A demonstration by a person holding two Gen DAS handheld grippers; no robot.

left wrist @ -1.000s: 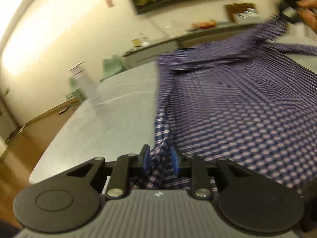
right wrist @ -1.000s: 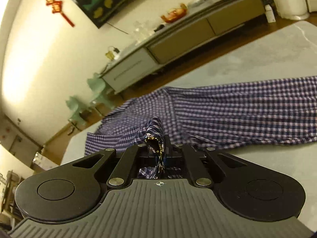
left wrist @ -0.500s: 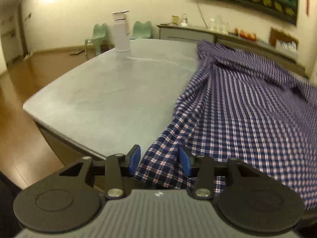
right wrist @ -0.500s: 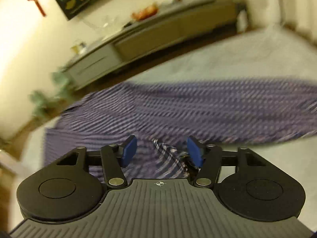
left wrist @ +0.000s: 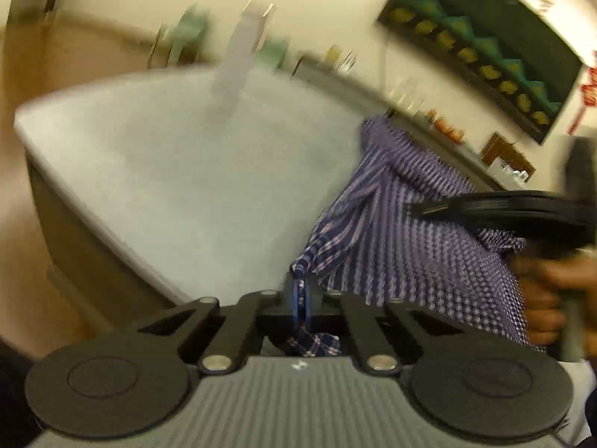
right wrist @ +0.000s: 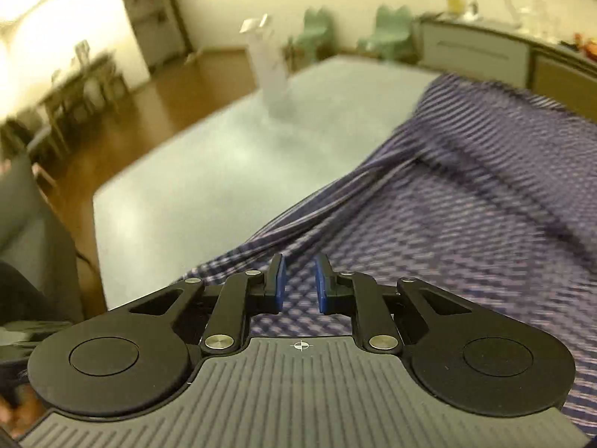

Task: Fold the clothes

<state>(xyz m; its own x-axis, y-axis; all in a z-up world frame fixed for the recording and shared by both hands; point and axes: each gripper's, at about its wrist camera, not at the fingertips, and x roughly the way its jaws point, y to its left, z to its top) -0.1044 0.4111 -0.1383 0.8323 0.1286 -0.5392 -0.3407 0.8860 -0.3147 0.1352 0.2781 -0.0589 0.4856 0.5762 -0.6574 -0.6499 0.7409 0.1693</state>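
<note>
A blue and purple checked shirt (left wrist: pixel 406 235) lies on a pale grey table (left wrist: pixel 194 171). My left gripper (left wrist: pixel 300 291) is shut on a bunched edge of the shirt and lifts it off the table near the front edge. My right gripper (right wrist: pixel 297 283) is open and empty, just above the shirt (right wrist: pixel 466 216), with cloth seen between its blue pads but not clamped. The right gripper also shows in the left wrist view (left wrist: pixel 522 212), held in a hand over the shirt. Both views are blurred by motion.
A white bottle-like object (right wrist: pixel 270 71) stands on the table (right wrist: pixel 209 186) far left. Green chairs (right wrist: pixel 388 30) and a long sideboard (right wrist: pixel 481 52) stand beyond. The table's left edge drops to wooden floor (right wrist: pixel 112 112).
Both grippers opened and let go of the shirt. The left then shut on a bunched shirt edge and lifted it. The right swung over the shirt and stays open.
</note>
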